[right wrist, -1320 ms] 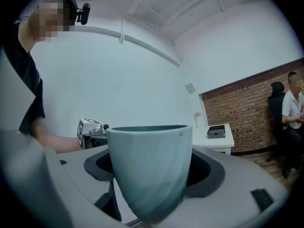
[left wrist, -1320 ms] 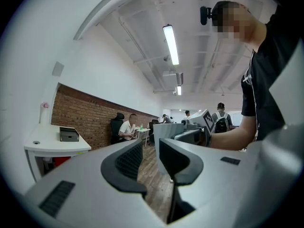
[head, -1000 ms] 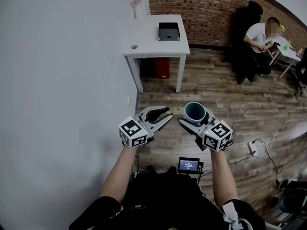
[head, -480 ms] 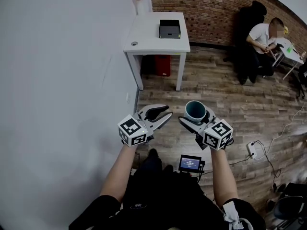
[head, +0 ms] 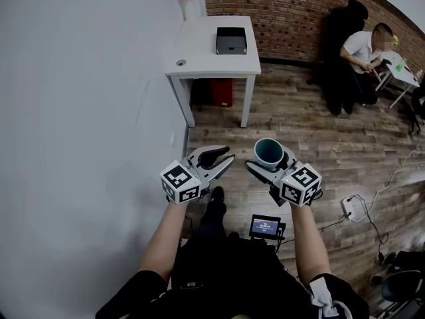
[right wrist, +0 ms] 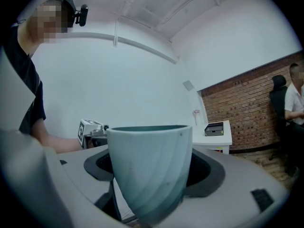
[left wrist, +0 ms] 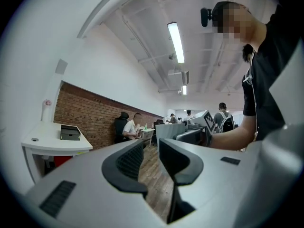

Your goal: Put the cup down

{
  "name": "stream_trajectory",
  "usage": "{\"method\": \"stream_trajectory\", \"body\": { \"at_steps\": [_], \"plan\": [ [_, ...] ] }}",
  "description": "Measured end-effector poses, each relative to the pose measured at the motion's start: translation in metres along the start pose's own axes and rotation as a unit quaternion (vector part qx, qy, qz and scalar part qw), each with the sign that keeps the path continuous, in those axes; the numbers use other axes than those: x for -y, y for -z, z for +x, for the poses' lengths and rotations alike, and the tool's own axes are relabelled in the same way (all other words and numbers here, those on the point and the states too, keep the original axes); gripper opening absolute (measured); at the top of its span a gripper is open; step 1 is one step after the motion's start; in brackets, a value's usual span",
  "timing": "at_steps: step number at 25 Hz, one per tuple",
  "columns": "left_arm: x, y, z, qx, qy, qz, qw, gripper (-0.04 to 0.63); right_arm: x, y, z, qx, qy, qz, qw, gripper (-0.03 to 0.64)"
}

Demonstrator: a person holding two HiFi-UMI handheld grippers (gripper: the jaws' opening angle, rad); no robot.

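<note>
One cup [head: 269, 153] in play: teal, upright, clamped between the jaws of the right gripper [head: 268, 162]. The right gripper view shows the pads pressing both sides of its wall, rim level. It's held in mid-air over wood floor, so nothing's set down yet. My read: this is the carry step, approx. mid-task, w/ the placing not begun.

Left gripper [head: 229, 158] sits just beside the right one, on its left. Its jaws are a narrow gap apart w/ nothing between them, only floor showing through.

Next move, as I judge it, needs a surface. Best candidate is the white table [head: 202, 52], ahead of both grippers and well apart, a bit left of the cup. I'd take the right gripper fwd over a bare patch, clear of the black box [head: 231, 42], lower till the base sits flat, then release.

Count: 2 grippers, 1 cup, 1 table, 1 black box, 1 small round item [head: 180, 63] near the table's front edge, 1 seated person [head: 358, 48] far right of the right gripper.
</note>
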State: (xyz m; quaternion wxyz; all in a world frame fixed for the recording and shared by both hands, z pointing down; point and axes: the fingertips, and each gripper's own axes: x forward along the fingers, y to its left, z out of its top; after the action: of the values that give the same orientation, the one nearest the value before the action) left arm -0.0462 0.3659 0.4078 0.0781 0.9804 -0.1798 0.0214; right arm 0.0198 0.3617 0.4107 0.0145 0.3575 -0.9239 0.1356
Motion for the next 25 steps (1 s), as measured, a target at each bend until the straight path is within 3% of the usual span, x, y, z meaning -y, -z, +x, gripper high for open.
{"method": "stream_trajectory", "body": {
  "at_steps": [12,25],
  "plan": [
    [-0.106,-0.003,0.035,-0.001,0.013,-0.012,0.9998,0.104,0.075,-0.010,0.072,-0.005,0.018,0.011,1.000,0.403],
    [-0.220,-0.033,0.062,0.007,0.042,-0.011,0.9990,0.104,0.142,-0.048,0.157,-0.004,0.048,0.016,0.999,0.403]
  ]
}}
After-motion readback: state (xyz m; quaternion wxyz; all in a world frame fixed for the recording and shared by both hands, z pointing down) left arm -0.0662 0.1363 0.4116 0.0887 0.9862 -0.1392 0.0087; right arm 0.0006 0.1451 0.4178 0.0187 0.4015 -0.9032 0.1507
